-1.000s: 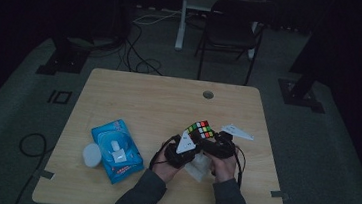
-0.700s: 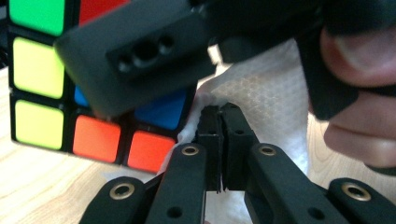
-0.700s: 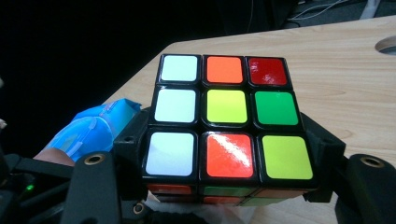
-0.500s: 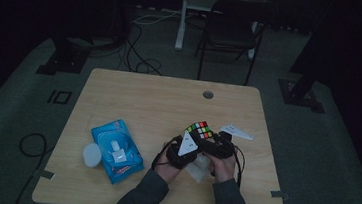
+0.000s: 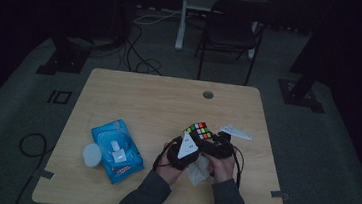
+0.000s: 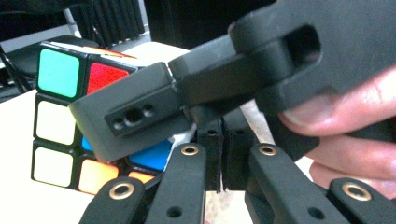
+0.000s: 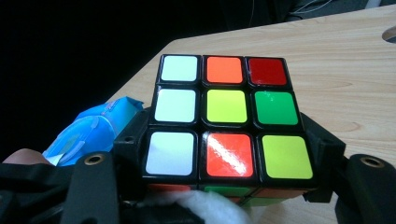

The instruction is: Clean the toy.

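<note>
Hard plastic, by the look of it: the puzzle cube is rigid, light and glossy, with smooth stickered faces that I judge will slip under a shallow pinch. Its layers can turn on one another, so a grip across a single layer may twist it; flat, opposite faces taken squarely across the middle are the sound place to hold it.

Right gripper: the cube sits between its jaws, one jaw against each side face near the bottom row of squares, the top face turned toward the camera. The jaws are pinching the cube across its width. Something white and soft, a wipe, lies just below the cube's near edge, between the jaws' roots.

Left gripper: its jaws are drawn close together with only a thin gap, and a scrap of the white wipe shows at their tips, so they appear to be pinching it; what is caught there is partly hidden by the right gripper's jaw crossing in front. The cube lies beyond and to the left of these jaws, apart from them as far as can be seen.

From above, both grippers meet over the table directly in front of the person, the cube just ahead of the jaws. A blue wipes pack lies well off to the left gripper's outer side.
</note>
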`<control>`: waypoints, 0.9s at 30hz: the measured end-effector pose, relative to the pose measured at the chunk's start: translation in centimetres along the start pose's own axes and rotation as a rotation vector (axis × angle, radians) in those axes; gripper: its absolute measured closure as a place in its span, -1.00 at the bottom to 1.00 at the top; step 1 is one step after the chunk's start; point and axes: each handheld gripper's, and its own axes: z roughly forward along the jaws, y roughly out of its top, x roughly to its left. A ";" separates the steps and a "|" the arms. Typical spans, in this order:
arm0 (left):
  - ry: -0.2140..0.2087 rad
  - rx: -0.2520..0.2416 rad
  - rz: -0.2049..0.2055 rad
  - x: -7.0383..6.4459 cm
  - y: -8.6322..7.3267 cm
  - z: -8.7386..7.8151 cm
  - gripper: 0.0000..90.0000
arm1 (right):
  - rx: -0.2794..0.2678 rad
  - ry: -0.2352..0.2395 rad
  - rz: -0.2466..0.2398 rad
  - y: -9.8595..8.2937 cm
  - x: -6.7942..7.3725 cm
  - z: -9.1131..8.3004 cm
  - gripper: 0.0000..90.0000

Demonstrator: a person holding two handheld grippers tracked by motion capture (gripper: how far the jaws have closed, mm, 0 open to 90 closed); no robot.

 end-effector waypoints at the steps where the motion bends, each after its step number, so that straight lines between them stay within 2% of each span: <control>1: -0.001 0.001 0.000 0.0 0.0 0.0 0.97 | -0.001 -0.002 0.001 0.0 0.0 0.0 -0.25; 5: -0.018 0.006 -0.012 0.2 -0.1 0.4 0.96 | -0.009 0.007 0.014 0.1 0.0 -0.2 -0.25; 11: -0.004 0.043 -0.010 0.3 -0.8 1.0 0.96 | -0.014 0.009 0.008 0.2 0.2 -0.3 -0.25; 15: -0.001 0.060 -0.015 0.5 -1.1 0.8 0.96 | -0.027 0.014 0.019 0.4 0.0 -0.6 -0.25; 21: 0.001 0.060 -0.024 0.9 -1.6 0.3 0.97 | -0.031 0.021 0.009 0.6 0.2 -0.8 -0.25; 27: 0.012 0.069 -0.009 1.1 -2.2 0.1 0.97 | -0.024 0.025 0.001 0.6 0.4 -0.8 -0.25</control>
